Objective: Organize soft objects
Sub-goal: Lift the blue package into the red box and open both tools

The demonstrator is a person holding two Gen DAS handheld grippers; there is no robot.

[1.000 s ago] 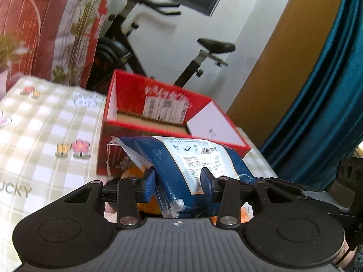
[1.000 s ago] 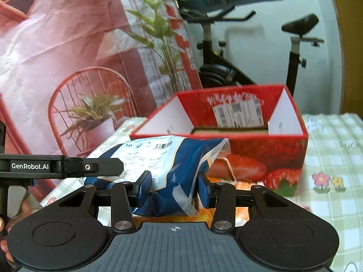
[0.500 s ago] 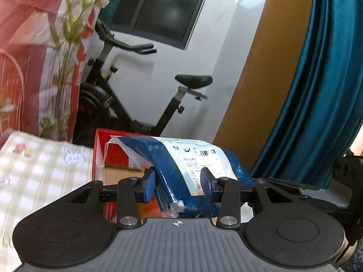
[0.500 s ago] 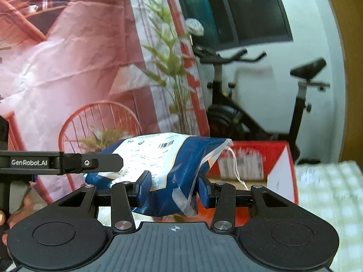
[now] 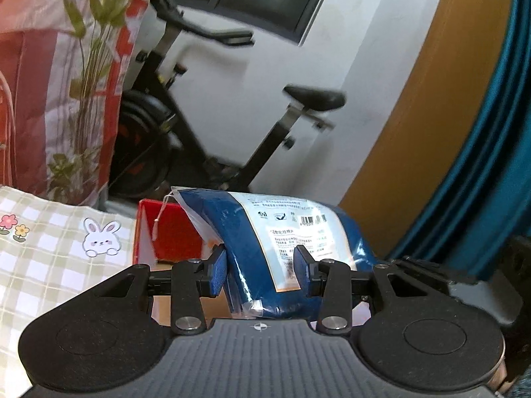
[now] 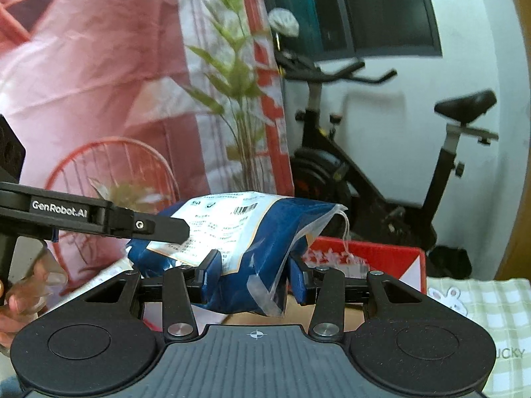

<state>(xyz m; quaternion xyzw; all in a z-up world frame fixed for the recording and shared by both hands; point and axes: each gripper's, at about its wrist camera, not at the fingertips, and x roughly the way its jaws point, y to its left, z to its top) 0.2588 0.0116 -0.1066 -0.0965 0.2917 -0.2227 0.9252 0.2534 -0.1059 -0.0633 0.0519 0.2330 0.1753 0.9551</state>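
The blue package [image 5: 288, 248] is up in the air, a soft plastic-wrapped bundle with a white printed label and a barcode across its top, and it hangs above the open red box [image 5: 172, 235] with a thin string and tag dangling off its clear end. Both tools have it! The left gripper [image 5: 260, 270] clamps one end, blue pads pressed into the wrap on either side, and the right gripper [image 6: 247, 273] pinches the opposite end [image 6: 242, 242] the same way, the plastic creasing between its pads. From the right wrist view the left tool's black arm, lettered GenRobot.AI, reaches in from the left edge and meets the package, with the person's hand [image 6: 23, 295] just below it. Under the bundle sits the red box [image 6: 375, 258], its brown cardboard floor showing and a white shipping label on the inner wall. The box rests on a table under a green checked cloth [image 5: 49, 258] printed with a rabbit and small flowers. Behind stands a black exercise bike [image 5: 199, 122], a tall leafy plant [image 6: 239, 99] against a red and pink backdrop, and a teal curtain [image 5: 481, 165] off to the right in the left wrist view
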